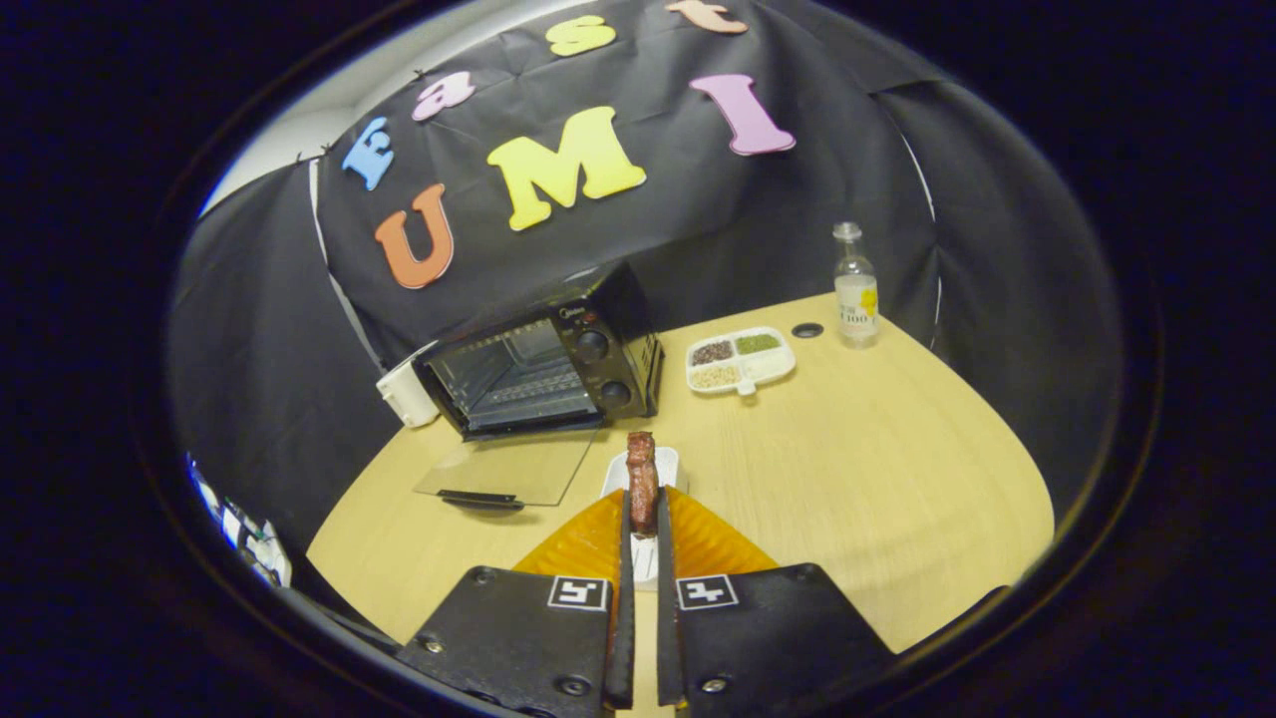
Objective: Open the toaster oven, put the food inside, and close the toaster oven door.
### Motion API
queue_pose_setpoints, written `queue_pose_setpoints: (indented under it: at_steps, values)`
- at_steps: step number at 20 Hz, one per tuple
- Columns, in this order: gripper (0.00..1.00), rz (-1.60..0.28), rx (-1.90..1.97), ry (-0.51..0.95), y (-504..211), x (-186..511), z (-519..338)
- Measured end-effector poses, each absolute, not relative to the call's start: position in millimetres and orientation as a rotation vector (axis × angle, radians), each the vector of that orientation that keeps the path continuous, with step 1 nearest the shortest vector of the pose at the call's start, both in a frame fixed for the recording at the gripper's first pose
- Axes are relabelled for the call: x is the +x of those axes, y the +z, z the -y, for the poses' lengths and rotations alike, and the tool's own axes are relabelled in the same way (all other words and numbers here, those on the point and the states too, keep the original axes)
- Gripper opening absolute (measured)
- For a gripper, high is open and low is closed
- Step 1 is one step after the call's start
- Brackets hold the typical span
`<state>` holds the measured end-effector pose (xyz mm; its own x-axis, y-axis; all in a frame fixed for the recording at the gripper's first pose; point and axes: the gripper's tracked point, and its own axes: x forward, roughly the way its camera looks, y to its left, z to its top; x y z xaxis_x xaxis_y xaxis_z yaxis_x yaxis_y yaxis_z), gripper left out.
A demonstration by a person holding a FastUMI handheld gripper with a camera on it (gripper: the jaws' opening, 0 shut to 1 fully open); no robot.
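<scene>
A black toaster oven (pixel 543 364) stands at the back left of the round wooden table (pixel 877 469), its glass door (pixel 503 469) folded down flat onto the table. Its cavity with a wire rack is exposed. My gripper (pixel 643 514) is shut on a reddish-brown piece of food (pixel 641 479), which stands upright between the fingers. Just beyond the food sits a small white dish (pixel 663 461). The oven's opening lies ahead and to the left of the fingers.
A white divided tray (pixel 773 367) with grains and seeds sits right of the oven. A clear bottle (pixel 855 289) stands at the back right, a small dark disc (pixel 806 330) beside it. A white box (pixel 404 394) is left of the oven.
</scene>
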<state>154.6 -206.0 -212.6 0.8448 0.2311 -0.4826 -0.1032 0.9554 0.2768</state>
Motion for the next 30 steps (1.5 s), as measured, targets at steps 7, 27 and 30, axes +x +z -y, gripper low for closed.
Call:
queue_pose_setpoints:
  at_steps: [7,27,30]
  values:
    - [0.12,-0.467,0.130,0.240,-178,144,156]
    - [0.12,-0.403,0.172,0.337,-183,216,1]
    - [0.12,-0.392,0.248,0.330,-192,244,-17]
